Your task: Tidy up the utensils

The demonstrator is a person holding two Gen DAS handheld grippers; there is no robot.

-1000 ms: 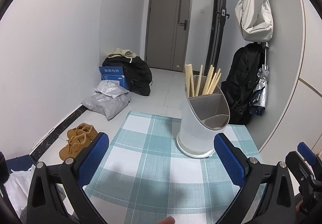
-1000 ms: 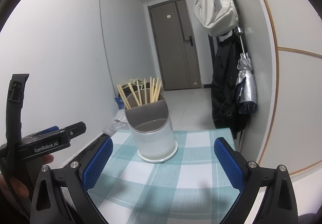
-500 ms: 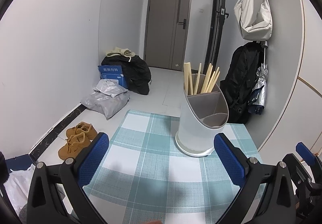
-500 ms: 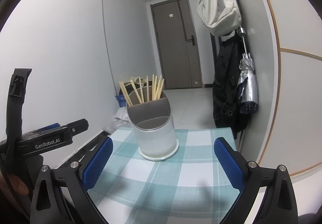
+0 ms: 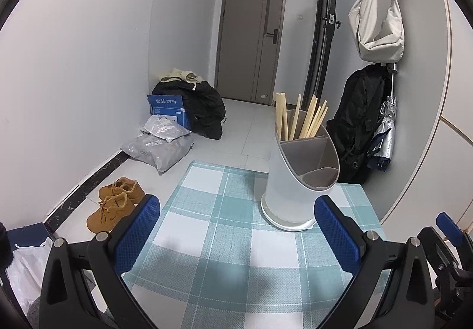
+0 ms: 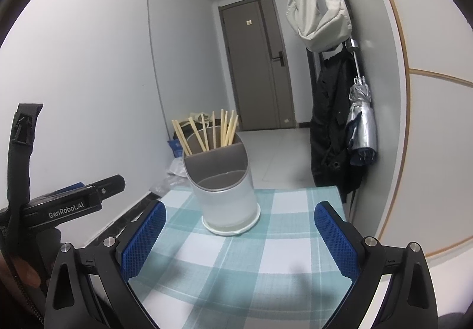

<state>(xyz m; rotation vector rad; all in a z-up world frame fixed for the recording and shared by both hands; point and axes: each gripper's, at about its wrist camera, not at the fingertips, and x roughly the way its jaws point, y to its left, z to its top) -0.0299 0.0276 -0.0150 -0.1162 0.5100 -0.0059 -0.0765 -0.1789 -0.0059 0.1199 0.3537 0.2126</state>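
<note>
White utensil holder [image 5: 298, 181] with chopsticks [image 5: 304, 119] on checked cloth [image 5: 224, 228], beyond wide-spread left hand-held gripper [image 5: 236, 231].

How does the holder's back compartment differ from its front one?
The back compartment of the holder holds wooden chopsticks that stick out above the rim; the front compartment has no utensils showing. The back one sits at the tall side of the slanted rim, the front one at the low side. Both share the same grey insert.
</note>
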